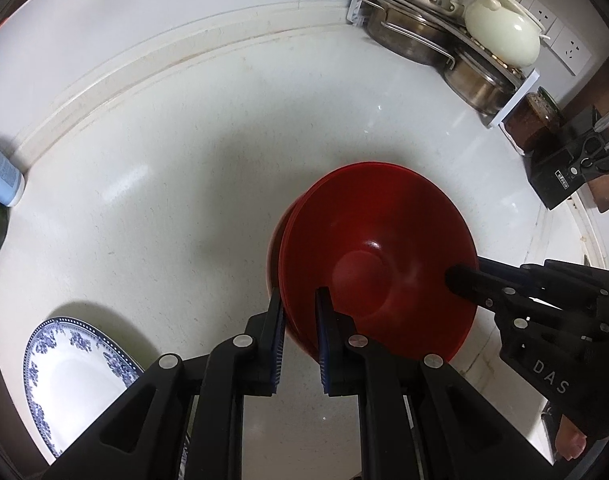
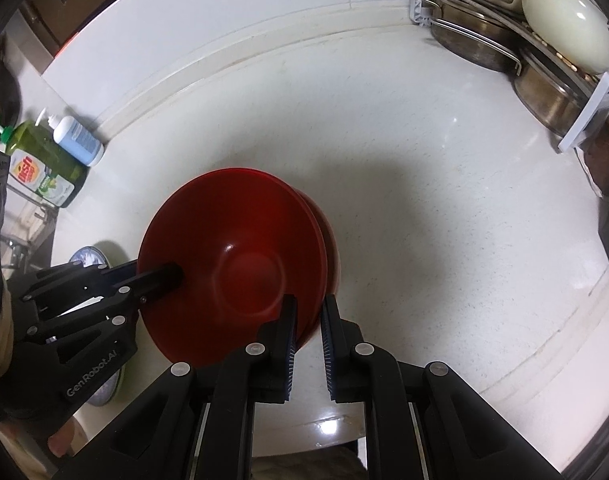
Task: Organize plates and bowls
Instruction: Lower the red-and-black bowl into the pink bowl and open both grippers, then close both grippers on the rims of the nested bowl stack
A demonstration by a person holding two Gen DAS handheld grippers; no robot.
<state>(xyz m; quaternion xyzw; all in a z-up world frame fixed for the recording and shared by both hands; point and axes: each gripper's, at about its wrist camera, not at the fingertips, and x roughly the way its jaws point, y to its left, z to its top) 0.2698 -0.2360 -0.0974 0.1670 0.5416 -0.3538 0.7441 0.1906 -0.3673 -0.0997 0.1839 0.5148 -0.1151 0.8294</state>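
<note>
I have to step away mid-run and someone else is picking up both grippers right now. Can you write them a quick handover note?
Left gripper: jaws shut on the near-left rim of the stack of red bowls.
Right gripper: jaws shut on the opposite rim of the same stack.
The stack is tilted and carried between both grippers above the white countertop; whether it touches the surface cannot be told.
Blue-and-white patterned plate sits alone on the countertop at the left, untouched.
Done: red bowls nested together.
Left: set the stack down, then deal with the plate. The pot rack stands in the far right corner.

Stacked red bowls, blue-patterned plate apart
</note>
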